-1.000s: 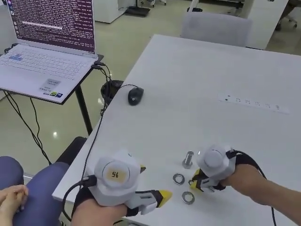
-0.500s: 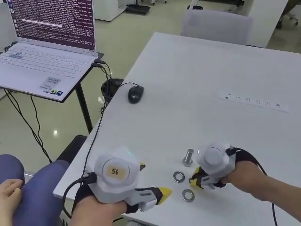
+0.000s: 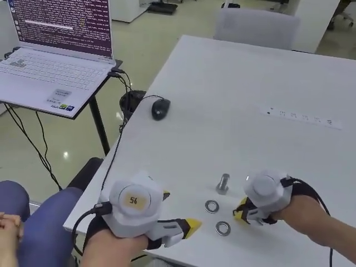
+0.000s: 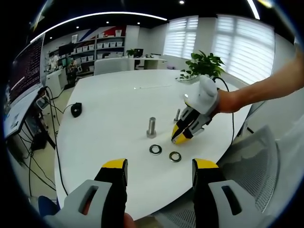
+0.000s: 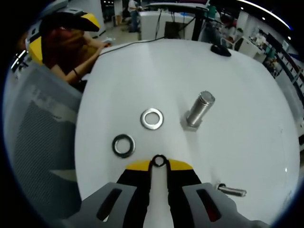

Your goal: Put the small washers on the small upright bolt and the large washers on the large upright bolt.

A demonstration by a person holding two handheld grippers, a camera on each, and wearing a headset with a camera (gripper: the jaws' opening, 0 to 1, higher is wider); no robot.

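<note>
A: What sits closest?

B: The left tongs, released, jaws wide apart, at the near edge of the white counter.

A: And just past them?

B: Two rings lie flat on the counter, a little apart: the nearer large washer and the farther large washer. Just to their right, the right tongs are clenched on a small washer, pinched on edge between the yellow tips.

A: The bolts?

B: The large bolt stands upright just beyond the farther large washer. The small bolt stands near it, partly hidden behind the right tongs in the left gripper view.

A: Farther off?

B: A black mouse near the left edge, a power strip on the right, a laptop on a stand beside the counter, and a grey chair at the far end.
</note>
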